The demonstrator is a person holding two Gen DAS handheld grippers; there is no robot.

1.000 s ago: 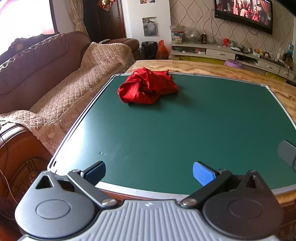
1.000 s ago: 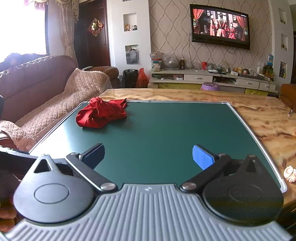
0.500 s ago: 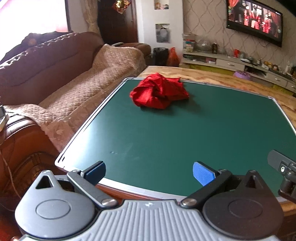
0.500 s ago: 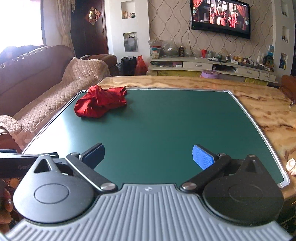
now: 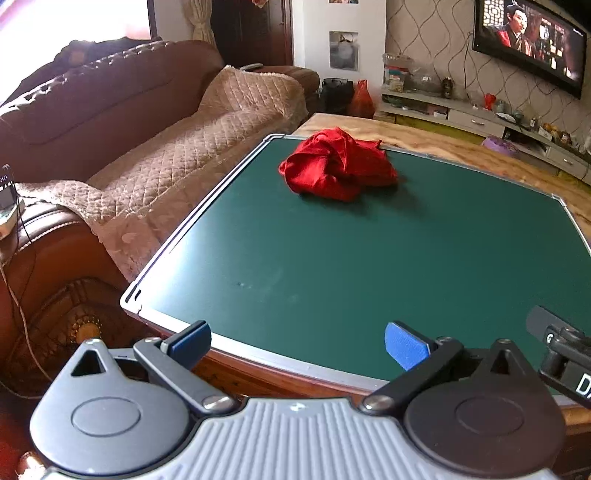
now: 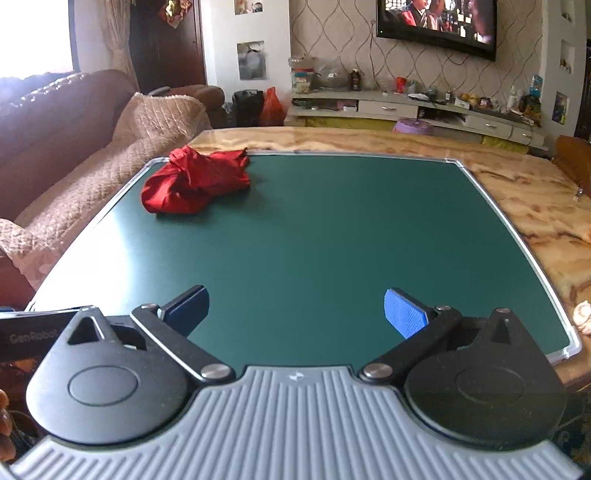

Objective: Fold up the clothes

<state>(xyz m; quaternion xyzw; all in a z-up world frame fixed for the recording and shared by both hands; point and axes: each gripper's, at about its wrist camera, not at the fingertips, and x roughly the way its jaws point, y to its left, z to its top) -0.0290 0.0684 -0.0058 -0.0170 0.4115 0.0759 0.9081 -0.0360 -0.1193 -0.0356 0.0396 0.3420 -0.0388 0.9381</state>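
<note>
While you hold both grippers low at the near edge, status is:

garment count: one red garment (image 5: 338, 164) (image 6: 194, 181), crumpled in a heap, nothing folded.
garment position: far-left corner of the green mat (image 5: 369, 258) (image 6: 332, 229), a bit of fabric reaching the mat's far rim.
garment axis: bunched, so you can't tell which end is which; the heap runs roughly left-right along the far edge, wider than deep.
mat count: one, silver-framed, lying on the marble-pattern table (image 6: 535, 206).
left gripper (image 5: 297, 341): yours, fingers spread wide, nothing between the pads, over the near-left edge of the mat, well apart from the garment.
right gripper (image 6: 295, 310): fingers spread wide too, empty, over the near edge, well apart from the garment.
gripper count: two, side by side; each shows at the edge of the other's view.
surroundings: one brown sofa (image 5: 92, 107) with a quilted beige cover (image 5: 192, 147) left of the table; one TV (image 6: 436, 26) on the far wall, switched on.
</note>
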